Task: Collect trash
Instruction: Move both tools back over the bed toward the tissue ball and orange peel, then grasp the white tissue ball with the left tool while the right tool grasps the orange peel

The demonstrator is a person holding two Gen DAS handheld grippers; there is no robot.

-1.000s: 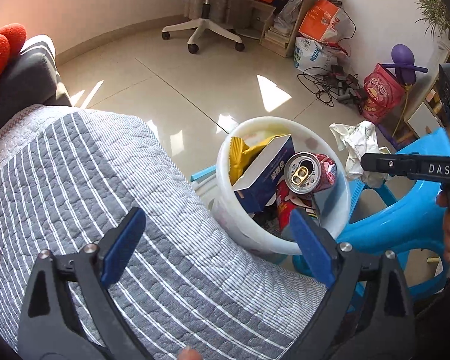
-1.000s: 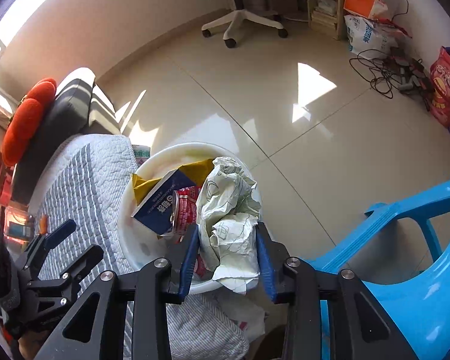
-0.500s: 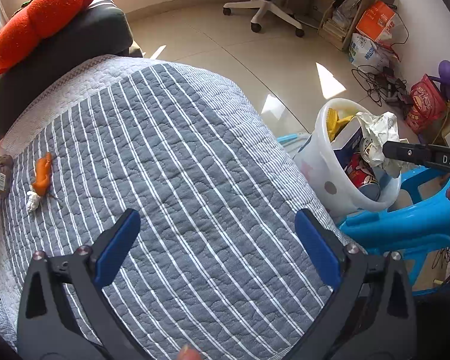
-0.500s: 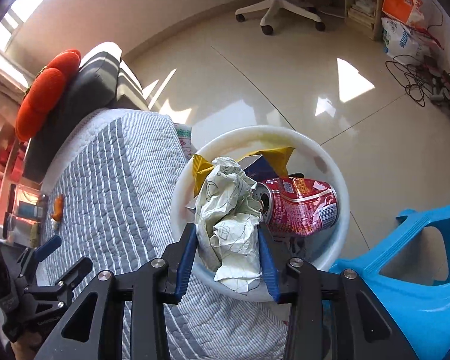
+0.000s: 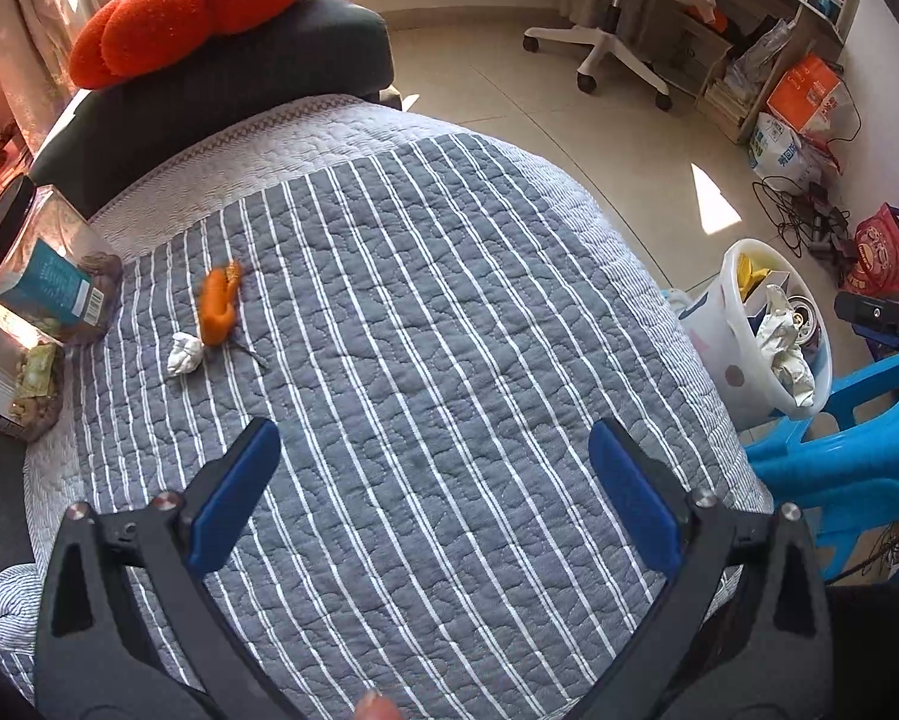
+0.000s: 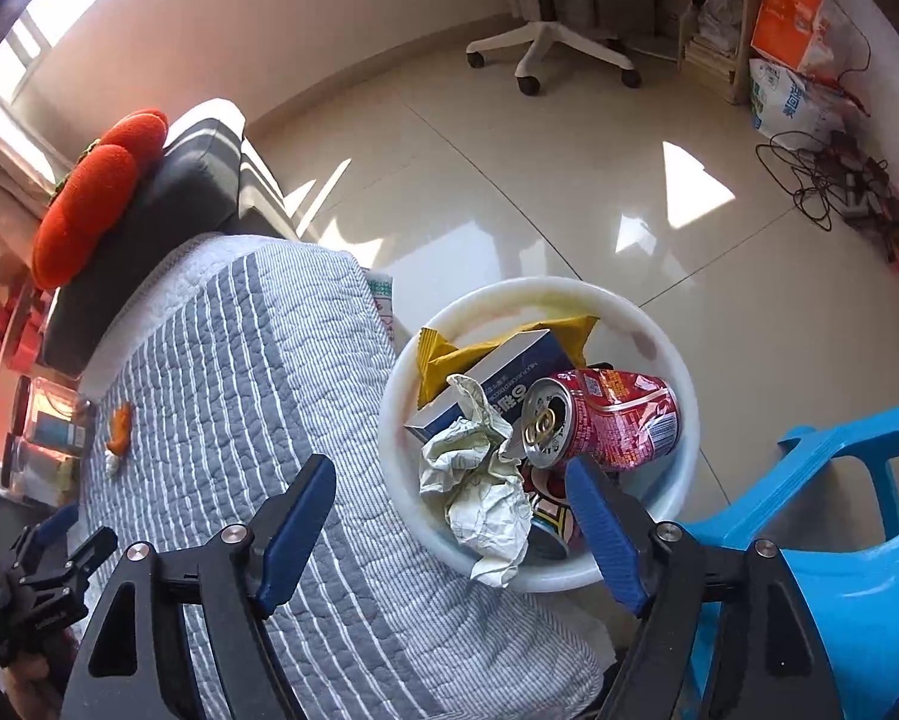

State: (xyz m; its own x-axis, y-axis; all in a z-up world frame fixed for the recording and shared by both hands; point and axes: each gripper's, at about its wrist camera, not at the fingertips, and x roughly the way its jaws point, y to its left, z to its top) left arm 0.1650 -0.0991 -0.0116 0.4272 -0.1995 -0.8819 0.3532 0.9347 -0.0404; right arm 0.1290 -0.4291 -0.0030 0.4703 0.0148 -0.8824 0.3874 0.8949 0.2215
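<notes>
Quilted grey cloth with thin white stripes (image 5: 449, 360) covers the soft, rounded surface under both grippers, its stitching puckered into small pillows. Directly above it the left gripper (image 5: 443, 492) hangs with its blue-padded jaws spread wide and nothing between them. Ahead and to the left of that gripper lie a small crumpled white wad (image 5: 184, 354) and, touching its far side, an orange scrap (image 5: 218, 303). Further left, at the cloth's edge, stand clear plastic jars (image 5: 47, 294), one with a teal label.

Over the cloth's right edge the right gripper (image 6: 449, 534) has its jaws opening, with the crumpled paper (image 6: 485, 498) lying loose between them, draped over the near rim of the white plastic bin (image 6: 659, 336). Just beyond the paper in the round bin sit a dented red can (image 6: 611, 420) on its side, a dark blue carton (image 6: 503, 384) and a yellow wrapper (image 6: 449, 354). Right of that gripper is a glossy blue plastic chair (image 6: 857, 540). Beyond lies shiny pale tile floor (image 6: 539, 180), then a white swivel chair (image 6: 545, 30).
</notes>
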